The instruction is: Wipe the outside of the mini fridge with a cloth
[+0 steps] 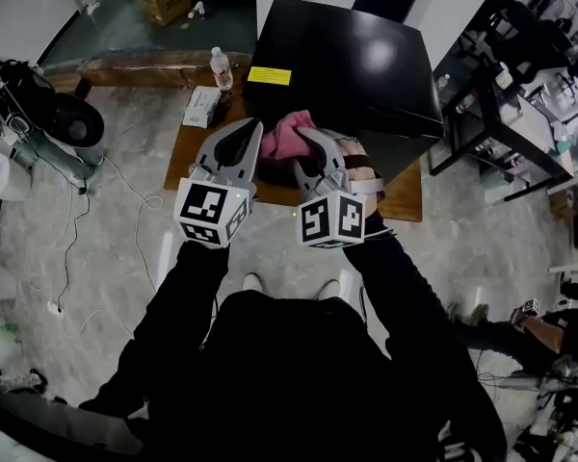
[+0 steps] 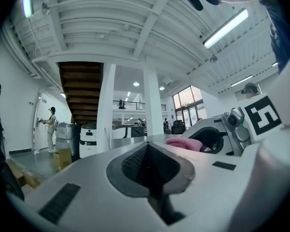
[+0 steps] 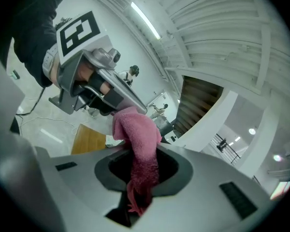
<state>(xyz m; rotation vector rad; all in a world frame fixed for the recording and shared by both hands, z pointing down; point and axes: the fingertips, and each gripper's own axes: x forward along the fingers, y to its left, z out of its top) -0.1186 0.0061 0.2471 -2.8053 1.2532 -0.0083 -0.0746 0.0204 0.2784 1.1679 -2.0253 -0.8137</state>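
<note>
1. Pink fuzzy terry cloth (image 3: 135, 139): one, crumpled, clamped between the closed jaws of the right gripper (image 1: 306, 141).
2. Glossy black boxy mini fridge (image 1: 347, 65): one, at 12 o'clock from the cloth.
3. Left gripper (image 1: 249, 133): jaws together, empty.

Bright ceiling strip lights (image 2: 225, 29), glare on black fridge top (image 1: 378, 54), fisheye-warped dark edges

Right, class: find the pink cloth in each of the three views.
Head view: pink cloth at centre, in front of the mini fridge.
Left gripper view: cloth right of centre, low.
Right gripper view: cloth at centre, clamped in the jaws.
Shared landmark: the right gripper holding it.
</note>
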